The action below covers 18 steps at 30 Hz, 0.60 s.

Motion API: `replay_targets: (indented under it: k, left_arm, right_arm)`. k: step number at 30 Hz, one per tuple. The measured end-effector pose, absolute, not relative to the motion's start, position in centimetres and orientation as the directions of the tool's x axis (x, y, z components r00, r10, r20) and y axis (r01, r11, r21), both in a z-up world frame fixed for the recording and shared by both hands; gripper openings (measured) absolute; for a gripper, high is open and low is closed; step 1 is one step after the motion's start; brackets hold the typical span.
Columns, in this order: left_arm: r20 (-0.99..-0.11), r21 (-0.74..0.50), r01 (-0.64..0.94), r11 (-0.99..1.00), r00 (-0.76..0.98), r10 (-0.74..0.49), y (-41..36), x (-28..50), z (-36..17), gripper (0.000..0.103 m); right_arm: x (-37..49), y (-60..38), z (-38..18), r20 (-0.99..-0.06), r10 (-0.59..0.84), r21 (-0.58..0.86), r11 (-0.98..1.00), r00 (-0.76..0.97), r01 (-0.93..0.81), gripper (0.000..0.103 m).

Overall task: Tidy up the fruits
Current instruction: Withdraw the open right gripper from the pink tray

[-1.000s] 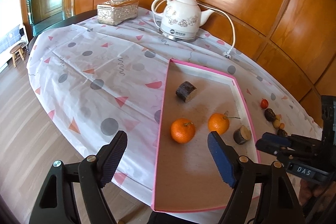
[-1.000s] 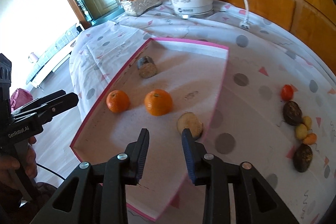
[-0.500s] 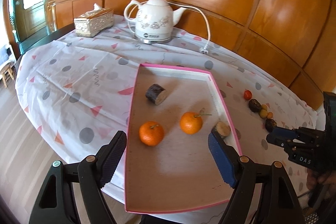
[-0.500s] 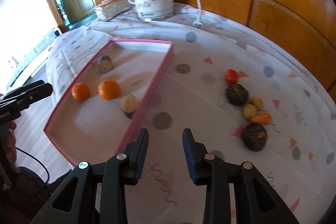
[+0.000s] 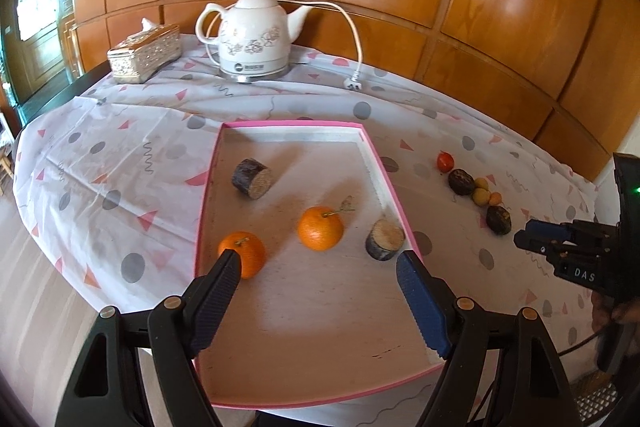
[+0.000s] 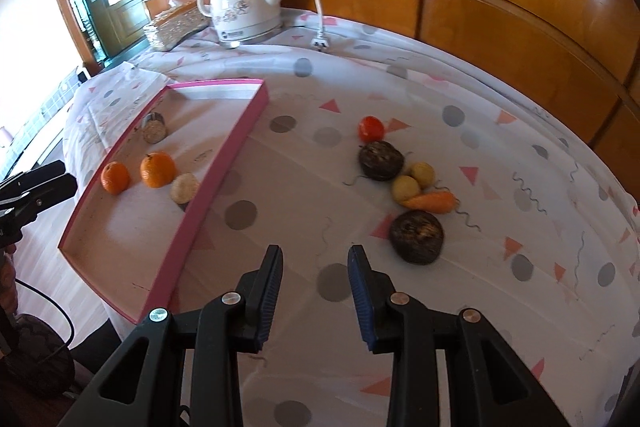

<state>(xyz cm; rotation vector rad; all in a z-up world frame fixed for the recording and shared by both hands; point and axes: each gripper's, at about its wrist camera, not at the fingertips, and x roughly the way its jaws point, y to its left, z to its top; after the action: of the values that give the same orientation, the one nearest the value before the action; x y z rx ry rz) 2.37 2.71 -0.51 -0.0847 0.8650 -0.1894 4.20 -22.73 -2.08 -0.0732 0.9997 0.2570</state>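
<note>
The tray (image 5: 376,163) has a pink rim and a pale inside. In it lie two orange fruits (image 5: 321,228) and two dark-skinned pieces (image 5: 252,180) with a beige cut face. The cloth (image 6: 460,155) beside the tray is white with grey dots, pink triangles and thin squiggles. On the far side of the tray stands a white kettle (image 5: 256,35) with a grey flower pattern.

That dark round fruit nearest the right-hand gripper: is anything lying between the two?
Nothing visible does. In the right wrist view only bare patterned tablecloth lies between the empty right gripper and the dark round fruit. The carrot and two yellow fruits sit beyond it.
</note>
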Motion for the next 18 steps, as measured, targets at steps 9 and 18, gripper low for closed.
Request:
replay_targets:
  k: [9,18]
  left_arm:
    - [-0.753,-0.124,0.195,0.973,0.621,-0.22,0.2,2.9,-0.5,0.08]
    - [-0.756,-0.099,0.273,0.957,0.604,-0.25,-3.1,3.6,-0.4,0.08]
  right_arm:
    - [4.0,-26.4,-1.6,-0.839,0.116,0.03,0.986,0.531,-0.167,0.034]
    - [3.7,-31.1,-1.3,-0.847,0.035,-0.003,0.997,0.531,-0.071,0.036]
